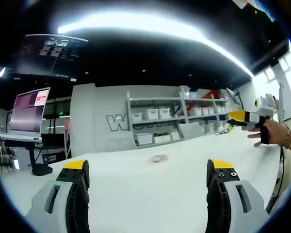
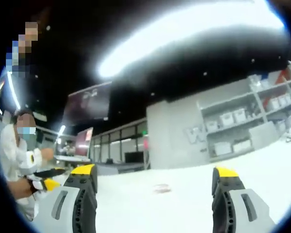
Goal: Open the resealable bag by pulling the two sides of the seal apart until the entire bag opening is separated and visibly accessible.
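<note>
A small flat, translucent item [image 1: 158, 158] lies on the white table [image 1: 136, 194], too small and blurred to tell whether it is the bag. My left gripper [image 1: 148, 166] hangs above the near part of the table, open, its yellow-tipped jaws wide apart and holding nothing. The item sits beyond them, between the two jaws. At the far right a hand [image 1: 274, 134] holds my right gripper [image 1: 243, 116] above the table's edge. In the right gripper view the same item [image 2: 161, 188] lies ahead on the table, and my right gripper [image 2: 154, 171] is open and holding nothing.
Grey shelves [image 1: 179, 116] with white bins stand behind the table. A monitor [image 1: 29, 110] on a stand is at the left. A person in white [image 2: 17, 160] at the left edge holds a yellow-tipped gripper [image 2: 47, 183]. The shelves [image 2: 242, 121] also stand at the right.
</note>
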Demonstrator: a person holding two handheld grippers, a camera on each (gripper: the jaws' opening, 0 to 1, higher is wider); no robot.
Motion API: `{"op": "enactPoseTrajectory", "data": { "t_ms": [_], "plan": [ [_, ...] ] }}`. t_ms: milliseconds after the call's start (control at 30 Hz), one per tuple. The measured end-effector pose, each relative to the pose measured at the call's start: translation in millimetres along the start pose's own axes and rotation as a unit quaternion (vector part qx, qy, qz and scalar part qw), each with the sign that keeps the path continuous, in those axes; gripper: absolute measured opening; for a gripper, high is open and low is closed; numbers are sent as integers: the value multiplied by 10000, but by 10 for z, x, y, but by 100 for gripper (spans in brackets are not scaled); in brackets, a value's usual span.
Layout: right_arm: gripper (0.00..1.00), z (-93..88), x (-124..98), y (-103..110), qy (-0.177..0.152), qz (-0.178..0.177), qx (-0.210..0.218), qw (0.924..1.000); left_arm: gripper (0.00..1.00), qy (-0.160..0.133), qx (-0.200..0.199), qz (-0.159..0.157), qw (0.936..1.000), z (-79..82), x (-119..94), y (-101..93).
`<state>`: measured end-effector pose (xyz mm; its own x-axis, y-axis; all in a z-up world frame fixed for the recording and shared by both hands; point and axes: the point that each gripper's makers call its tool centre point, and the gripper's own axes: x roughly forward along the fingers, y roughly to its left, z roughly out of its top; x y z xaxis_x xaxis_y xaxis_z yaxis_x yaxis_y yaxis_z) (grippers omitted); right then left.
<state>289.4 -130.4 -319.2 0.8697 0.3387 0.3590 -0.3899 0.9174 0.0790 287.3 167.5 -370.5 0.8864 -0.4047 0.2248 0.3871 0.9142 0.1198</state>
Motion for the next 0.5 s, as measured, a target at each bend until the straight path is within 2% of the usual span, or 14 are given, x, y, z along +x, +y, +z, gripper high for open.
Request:
{"op": "enactPoseTrajectory", "data": {
  "t_ms": [167, 333, 500],
  "plan": [
    [100, 87, 2, 60, -211, 107, -107, 9997, 99, 40, 21, 18, 10000, -10, 3, 16],
    [100, 55, 13, 78, -143, 111, -195, 9996, 99, -28, -11, 42, 10000, 15, -10, 37],
    [100, -12, 46, 134, 19, 135, -490, 9987, 99, -128, -44, 18, 9999, 50, -14, 42]
  ]
}}
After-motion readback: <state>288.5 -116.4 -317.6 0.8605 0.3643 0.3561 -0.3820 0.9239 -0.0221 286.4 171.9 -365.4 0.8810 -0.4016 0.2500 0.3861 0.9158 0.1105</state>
